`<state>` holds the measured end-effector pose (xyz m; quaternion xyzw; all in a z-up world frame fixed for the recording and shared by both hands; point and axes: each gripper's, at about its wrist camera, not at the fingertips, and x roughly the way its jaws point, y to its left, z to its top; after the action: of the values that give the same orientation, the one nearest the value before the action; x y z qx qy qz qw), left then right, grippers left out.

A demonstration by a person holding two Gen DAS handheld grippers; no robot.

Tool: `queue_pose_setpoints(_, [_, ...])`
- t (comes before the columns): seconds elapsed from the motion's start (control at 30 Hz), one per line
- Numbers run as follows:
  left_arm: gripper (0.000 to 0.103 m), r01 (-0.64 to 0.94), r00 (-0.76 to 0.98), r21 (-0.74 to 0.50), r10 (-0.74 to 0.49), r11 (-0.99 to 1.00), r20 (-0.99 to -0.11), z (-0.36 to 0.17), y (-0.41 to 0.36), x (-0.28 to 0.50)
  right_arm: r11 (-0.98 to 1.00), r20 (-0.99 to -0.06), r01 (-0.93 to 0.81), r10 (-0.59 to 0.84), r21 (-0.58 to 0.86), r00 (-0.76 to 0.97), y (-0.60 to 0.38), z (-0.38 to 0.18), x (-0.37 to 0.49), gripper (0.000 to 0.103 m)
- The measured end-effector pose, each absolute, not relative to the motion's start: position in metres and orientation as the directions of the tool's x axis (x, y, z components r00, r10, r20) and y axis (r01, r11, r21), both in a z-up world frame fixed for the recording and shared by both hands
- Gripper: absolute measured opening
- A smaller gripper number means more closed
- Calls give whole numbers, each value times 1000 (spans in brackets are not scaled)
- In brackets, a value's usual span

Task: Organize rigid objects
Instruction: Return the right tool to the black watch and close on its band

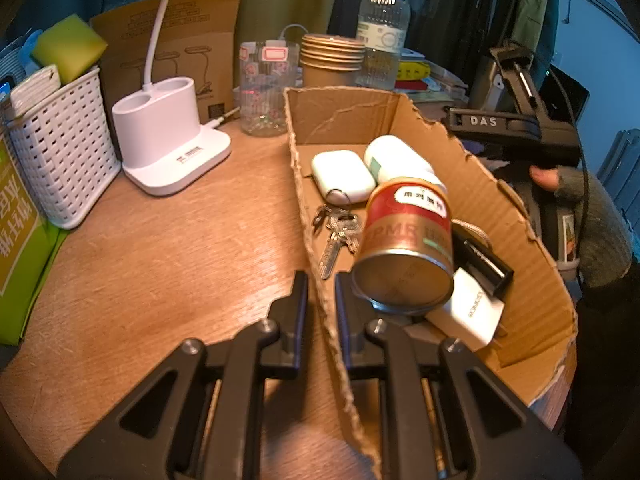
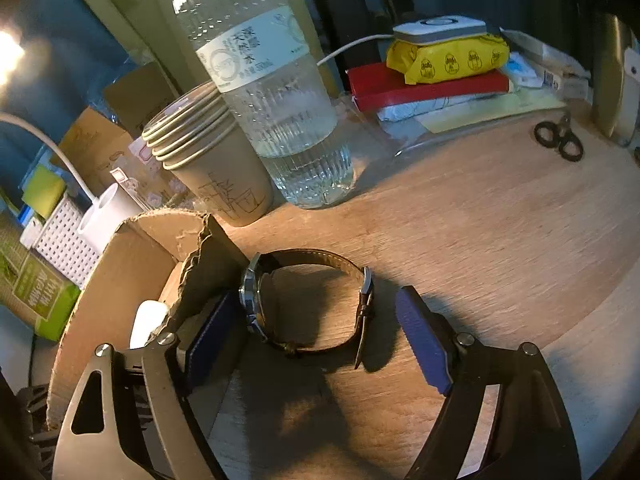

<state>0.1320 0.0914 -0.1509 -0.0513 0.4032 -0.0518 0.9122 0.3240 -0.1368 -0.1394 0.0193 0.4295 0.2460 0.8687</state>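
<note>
My left gripper (image 1: 320, 300) is shut on the left wall of a torn cardboard box (image 1: 352, 120). Inside the box lie a red can (image 1: 404, 244) on its side, a white earbud case (image 1: 340, 174), a white bottle (image 1: 396, 156), keys (image 1: 338, 236), a black stick-shaped item (image 1: 486, 264) and a small white carton (image 1: 468, 312). My right gripper (image 2: 316, 340) stands open around a brown-strapped watch (image 2: 304, 300). The watch rests on its side on the table, just outside the box wall (image 2: 132, 264). Neither blue pad presses on it.
A water bottle (image 2: 264, 92) and stacked paper cups (image 2: 208, 160) stand behind the watch. Black scissors (image 2: 560, 140) and a book pile with a yellow pack (image 2: 444, 60) lie far right. A white lamp base (image 1: 168, 148), a white basket (image 1: 60, 160) and a glass jar (image 1: 266, 88) stand left of the box.
</note>
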Motion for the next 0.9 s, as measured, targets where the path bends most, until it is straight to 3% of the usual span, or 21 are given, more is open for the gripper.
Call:
queue_pose_setpoints(0.13, [14,53,670,-135,-136,989,-730,-151,91,132,869,-728,-402,473,290,497,-142,-144,327,81])
queue_pose_setpoints(0.27, [14,53,669,-135,-136,989,-730,-151,92,132,868,-722,-397,477,298,501,-144,-145,327,71])
queue_pose_setpoints(0.47, [14,52,669,-137,-137,989,-730,-151,92,133,870,-711,-392,477,298,517,-146,-144,325,71])
queue_pose_setpoints(0.9, [14,53,669,-137,-137,989,-730,-151,92,133,933,-723,-343,310,107,617,-151,-136,311,71])
